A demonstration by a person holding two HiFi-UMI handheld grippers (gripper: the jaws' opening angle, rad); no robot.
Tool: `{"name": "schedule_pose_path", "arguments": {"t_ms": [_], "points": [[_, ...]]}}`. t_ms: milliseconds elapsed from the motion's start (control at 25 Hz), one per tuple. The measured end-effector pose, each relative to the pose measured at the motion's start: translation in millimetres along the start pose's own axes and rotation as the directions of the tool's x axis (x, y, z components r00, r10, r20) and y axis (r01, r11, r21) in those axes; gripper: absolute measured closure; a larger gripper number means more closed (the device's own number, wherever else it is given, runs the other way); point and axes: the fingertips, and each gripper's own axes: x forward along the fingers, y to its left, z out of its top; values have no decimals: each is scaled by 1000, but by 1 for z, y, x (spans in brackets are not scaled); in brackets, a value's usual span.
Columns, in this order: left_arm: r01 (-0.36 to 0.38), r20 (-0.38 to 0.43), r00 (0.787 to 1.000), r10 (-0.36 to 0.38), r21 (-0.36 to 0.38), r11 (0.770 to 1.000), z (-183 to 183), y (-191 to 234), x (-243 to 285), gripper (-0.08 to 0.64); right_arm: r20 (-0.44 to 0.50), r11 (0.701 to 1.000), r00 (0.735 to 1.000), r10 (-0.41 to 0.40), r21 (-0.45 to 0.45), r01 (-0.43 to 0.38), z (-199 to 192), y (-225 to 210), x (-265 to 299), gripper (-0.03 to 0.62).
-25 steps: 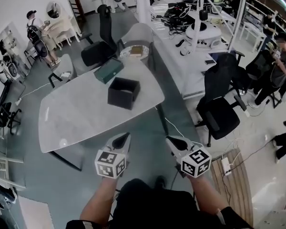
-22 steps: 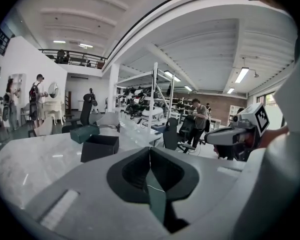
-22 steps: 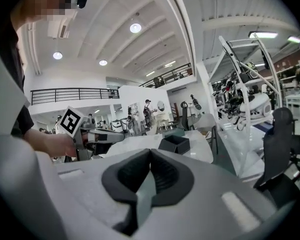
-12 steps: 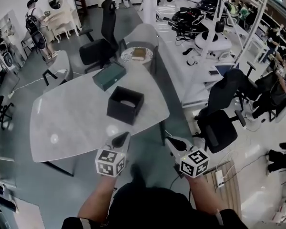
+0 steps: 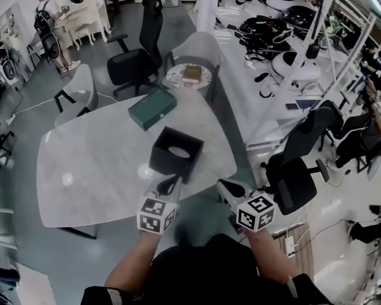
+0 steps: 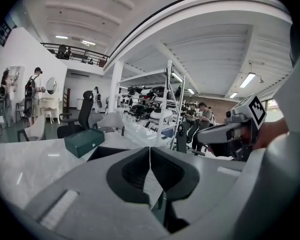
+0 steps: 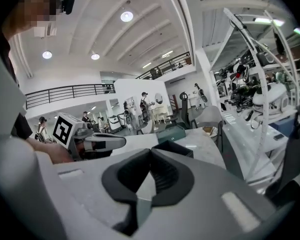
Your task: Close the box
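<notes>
Head view: found the black box [image 5: 176, 154] standing open-topped near the front right edge of the surface [image 5: 95, 170], square, dark and matte, with something pale inside, too small to tell. Noted a flat green case [image 5: 152, 108] lying farther back on the same surface, apart from the box, rectangular and smooth-sided. Saw the surface itself as pale, glossy and marbled, with rounded corners. Spotted the left gripper [image 5: 168, 186] close before the box's near wall, contact impossible to judge, and the right gripper [image 5: 227, 186] beside it, past the surface's edge; nothing lying between either and the box. Read the left fingers [image 6: 130, 171] as clenched tip to tip, gripping nothing; the right fingers [image 7: 127, 176] likewise. Beyond the far edge, made out a grey shell chair [image 5: 193, 46], a round plate [image 5: 173, 80] bearing a brown item, and a black office chair [image 5: 136, 56].
</notes>
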Motion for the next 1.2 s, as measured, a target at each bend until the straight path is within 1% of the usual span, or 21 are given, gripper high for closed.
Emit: {"name": "schedule_pose_path", "arguments": {"t_ms": [160,320,440,520,680,800,880,1000,1080,1200], "points": [[-32,-43,999,32,-4,999,-10,12,16,538,-23,999,999,45,-10,-45,9,-14,23,589],[-82,-78,994,78,-45,996,-14,16,38,451,-56,994,993,107,-4,-107,16,-34,41,589],[-137,-99,986,131,-59,989,-22,16,52,430,-92,987,982,162,-7,-164,14,-49,53,589],[-180,-120,978,171,-70,981,-32,17,61,420,-114,980,973,199,-5,-201,11,-58,58,589],[-255,-186,953,238,-73,964,-54,14,80,387,-156,962,951,269,-8,-273,4,-76,63,589],[-305,-209,936,282,-87,948,-67,8,93,376,-173,949,934,312,1,-316,-2,-91,63,589],[-357,-207,919,335,-78,931,-71,5,99,374,-189,940,923,335,-2,-341,-7,-100,64,589],[-443,-201,883,424,-61,894,-81,7,104,374,-217,927,906,363,-18,-376,-12,-109,69,589],[-477,-214,864,456,-55,877,-91,8,105,376,-228,919,897,379,-17,-393,-13,-111,71,589],[-509,-233,842,487,-42,860,-106,12,105,374,-243,913,887,392,-17,-408,-15,-110,75,589]]}}
